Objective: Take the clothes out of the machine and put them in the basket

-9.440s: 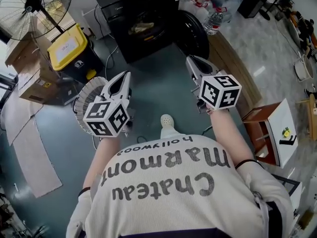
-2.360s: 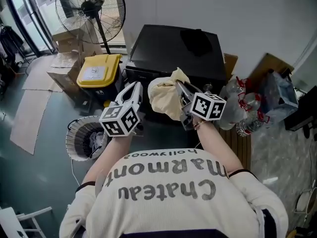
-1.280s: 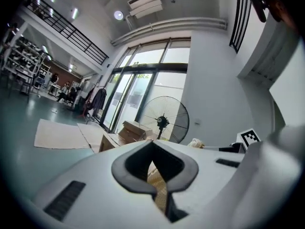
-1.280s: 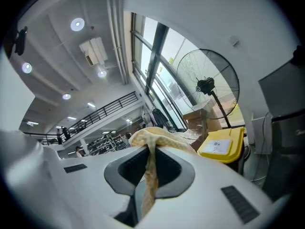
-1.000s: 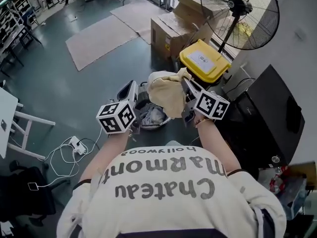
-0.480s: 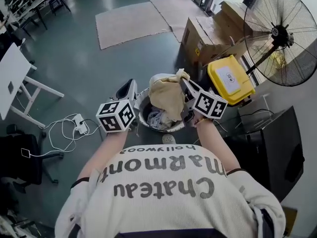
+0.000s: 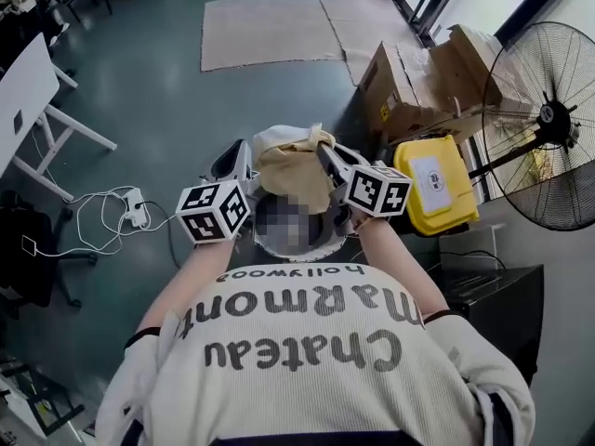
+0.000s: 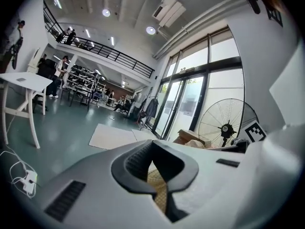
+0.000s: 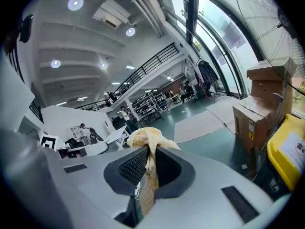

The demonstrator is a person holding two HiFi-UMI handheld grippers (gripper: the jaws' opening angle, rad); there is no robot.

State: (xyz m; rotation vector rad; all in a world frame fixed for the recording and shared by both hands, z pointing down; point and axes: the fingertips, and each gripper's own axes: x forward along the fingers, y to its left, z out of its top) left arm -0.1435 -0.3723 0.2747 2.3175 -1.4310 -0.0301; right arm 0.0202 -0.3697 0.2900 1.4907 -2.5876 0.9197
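Gripping cream garment [image 7: 288,170] firmly in right hand-held gripper [image 7: 323,151], hovering over laundry basket [image 7: 323,242], awaiting release; carrying left hand-held gripper [image 7: 240,151] closed, empty.

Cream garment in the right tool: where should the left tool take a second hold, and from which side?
Grip the loose bunch of the cream garment just below the right tool's pinch, coming level from the left tool's side. The folds bulge toward it there, above the basket, so they are probably easy to pinch.
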